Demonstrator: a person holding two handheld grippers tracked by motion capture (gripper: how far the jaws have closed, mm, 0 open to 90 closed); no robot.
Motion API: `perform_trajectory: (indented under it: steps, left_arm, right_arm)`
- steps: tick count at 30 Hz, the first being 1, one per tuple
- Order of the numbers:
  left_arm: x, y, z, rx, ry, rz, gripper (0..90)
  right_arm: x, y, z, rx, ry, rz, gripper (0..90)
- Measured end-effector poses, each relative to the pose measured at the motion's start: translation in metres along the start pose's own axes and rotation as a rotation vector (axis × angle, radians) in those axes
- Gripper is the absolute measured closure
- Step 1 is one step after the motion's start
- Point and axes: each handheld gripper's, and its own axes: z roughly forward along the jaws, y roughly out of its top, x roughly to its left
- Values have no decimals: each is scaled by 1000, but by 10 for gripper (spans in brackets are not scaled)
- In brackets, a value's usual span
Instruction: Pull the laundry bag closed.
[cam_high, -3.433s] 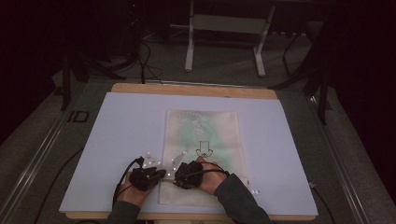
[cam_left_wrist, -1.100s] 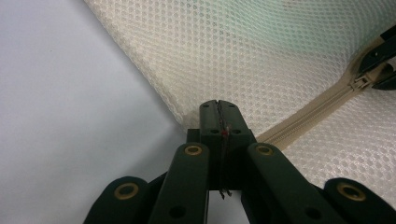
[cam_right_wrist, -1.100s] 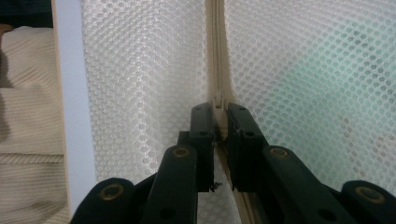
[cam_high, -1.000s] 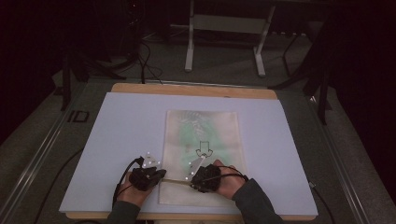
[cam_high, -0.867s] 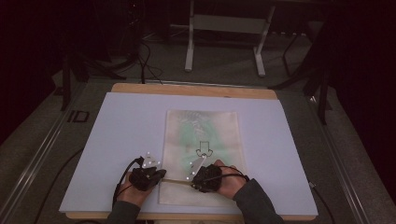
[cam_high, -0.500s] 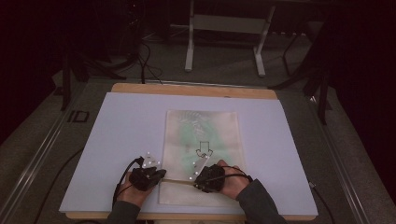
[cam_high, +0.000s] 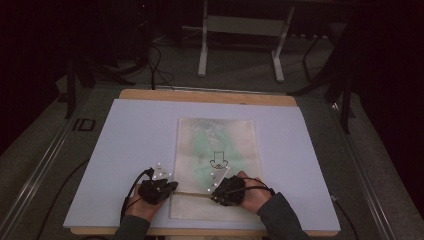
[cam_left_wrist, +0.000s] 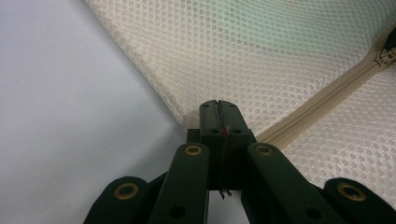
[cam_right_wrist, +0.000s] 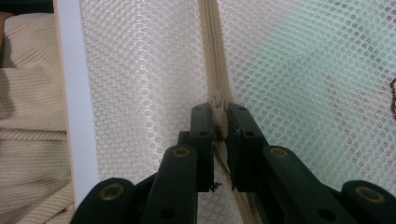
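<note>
Two grippers work a cream mesh laundry bag on the table. Left gripper pinches the bag's edge by the zipper; right gripper clamps the zipper pull.

Black fingers — brass rivets, grey sleeves

Dim room, edges of frame nearly black. Grey carpeted floor around a wooden desk, its top covered by a pale lavender sheet. Upper centre: light metal stand with two upright legs and a crossbar. Upper left: dark cables trailing on the floor. Right side: dark tripod-like legs. Metal rail along the floor at left.
</note>
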Motion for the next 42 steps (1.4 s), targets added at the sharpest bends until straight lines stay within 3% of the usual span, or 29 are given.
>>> perform_trajectory:
  steps: [17,42]
  left_arm:
    - [0,0,0,0,1,0,892]
    - [0,0,0,2,1,-1,892]
  right_arm:
    - [2,-1,-3,4,-8,-7,821]
    - [0,-17,-14,2,-16,15,821]
